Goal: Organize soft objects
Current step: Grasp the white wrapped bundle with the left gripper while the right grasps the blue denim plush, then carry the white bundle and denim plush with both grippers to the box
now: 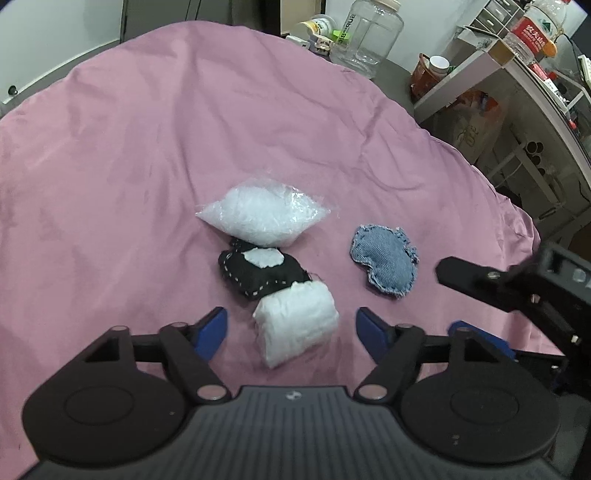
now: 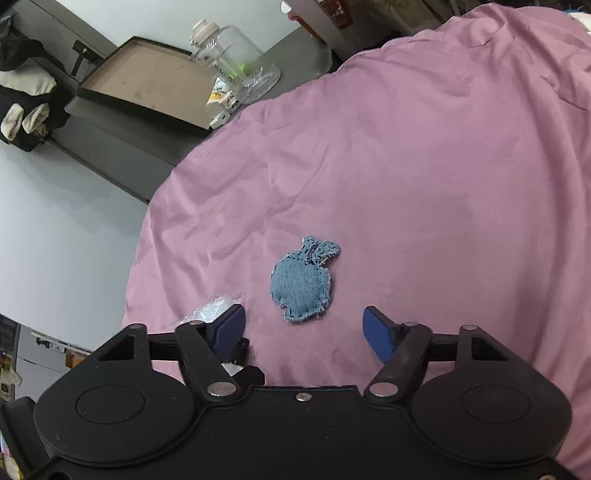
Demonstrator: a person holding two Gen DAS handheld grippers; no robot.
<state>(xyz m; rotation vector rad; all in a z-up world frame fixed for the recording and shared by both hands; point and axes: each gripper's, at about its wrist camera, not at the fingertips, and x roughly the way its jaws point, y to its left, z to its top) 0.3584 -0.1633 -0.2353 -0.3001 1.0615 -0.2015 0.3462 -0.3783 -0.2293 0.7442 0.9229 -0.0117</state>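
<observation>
Left gripper (image 1: 291, 326) pitched steeply down over the pink cloth (image 1: 129, 166). Blue pads (image 1: 212, 328) stand apart. The white wrapped bundle (image 1: 297, 325) lies on the cloth between the two pads in this view, with a clear gap on each side; no pad presses on it.

Just beyond the bundle, toward 12 o'clock, sits the black stitched pouch (image 1: 258, 275), its near edge touching the bundle's far end. A white patch shows on its top. Further toward 12 o'clock, a clear bag of white filling (image 1: 264, 218) rests against the pouch's far side. The three form a short, touching row.

At 2 o'clock from the bundle, apart from the row, lies the denim apple-shaped cushion (image 1: 386, 262), flat on the cloth. At 3 o'clock in the left wrist view, a black finger of the right gripper (image 1: 476, 282) reaches in near that cushion, not touching it.

Right gripper (image 2: 303, 330) also angled downward, jaws apart, nothing between the pads. The denim cushion (image 2: 301, 286) lies just ahead of the gap, at 12 o'clock, leaf end pointing away. The clear bag (image 2: 214, 308) peeks out behind the left-hand pad at 9 o'clock.

Beyond the cloth's far edge stand a clear plastic jar (image 1: 367, 35) and a brown tray (image 2: 147, 79).
</observation>
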